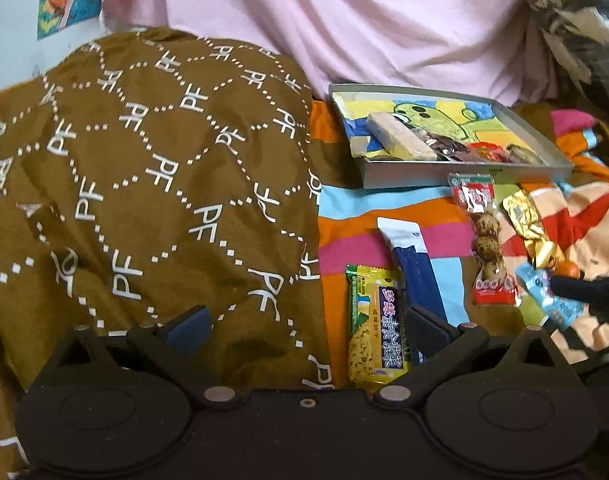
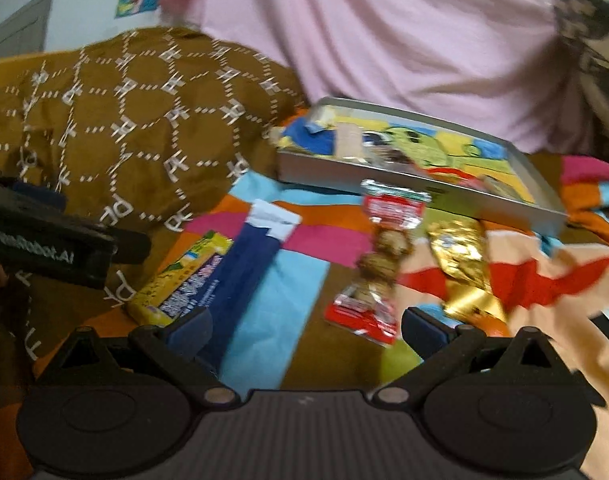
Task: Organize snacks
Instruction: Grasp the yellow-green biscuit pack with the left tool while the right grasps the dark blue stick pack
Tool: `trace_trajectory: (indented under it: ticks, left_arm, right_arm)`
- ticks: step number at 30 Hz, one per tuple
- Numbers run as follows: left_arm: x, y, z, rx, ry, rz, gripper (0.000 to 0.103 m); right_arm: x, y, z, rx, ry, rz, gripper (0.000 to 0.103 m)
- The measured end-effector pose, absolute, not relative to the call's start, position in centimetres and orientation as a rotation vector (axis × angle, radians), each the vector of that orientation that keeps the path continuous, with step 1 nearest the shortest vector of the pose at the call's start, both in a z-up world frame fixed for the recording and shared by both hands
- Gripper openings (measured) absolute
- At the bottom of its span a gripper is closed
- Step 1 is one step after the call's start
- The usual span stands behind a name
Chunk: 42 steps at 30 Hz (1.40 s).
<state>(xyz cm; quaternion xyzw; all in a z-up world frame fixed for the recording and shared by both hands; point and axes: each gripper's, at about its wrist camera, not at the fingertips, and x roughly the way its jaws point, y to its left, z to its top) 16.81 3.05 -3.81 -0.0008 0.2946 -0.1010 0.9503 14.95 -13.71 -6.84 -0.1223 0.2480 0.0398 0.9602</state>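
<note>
The shallow grey tray (image 1: 464, 174) lies ahead and to the right of the left tool (image 1: 304, 328), on a striped, many-coloured bed cover (image 1: 388, 204). Inside it, along its near wall, sit a pale wrapped bar (image 1: 398, 136) and several small dark and red sweets (image 1: 464, 148). Between tray and tools, loose snacks lie on the cover: a yellow-green biscuit pack (image 1: 374, 328) just beside the left tool's right finger, a blue-and-white sachet (image 1: 412, 256) touching it, a red pack of speckled eggs (image 1: 486, 240) further right, then a gold wrapper (image 1: 532, 224). A light blue packet (image 1: 552, 296) lies near a black tool tip at the right edge. The left tool is spread wide, nothing between its fingers. The right tool (image 2: 304, 328) is spread too, hovering empty just short of the egg pack (image 2: 378, 264). A brown lettered quilt (image 1: 144, 184) bulks to the left.
</note>
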Motion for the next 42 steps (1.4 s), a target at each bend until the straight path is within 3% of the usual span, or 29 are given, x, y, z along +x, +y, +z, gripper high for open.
trace_trajectory:
  ticks: [15,20,24,42]
  left_arm:
    - [17.9,3.6,-4.1,-0.083,0.603,-0.233,0.102]
    - [17.6,3.0,-4.2,-0.045,0.604,-0.265,0.102]
    - [17.4,2.6,-4.4,-0.026,0.610,-0.291,0.102]
    - [20.5,-2.8,-6.2,0.187,0.703,-0.327,0.101]
  right_arm:
    - [18.6,-11.5,-8.1,-0.278,0.583,0.112,0.099]
    - [18.2,-12.9,-7.8,-0.265,0.631,0.099,0.082]
    - [17.8,-14.6,-7.1,-0.257,0.649,0.148,0.056]
    - [19.4,-18.0,-6.8,-0.381,0.688,0.402,0.059]
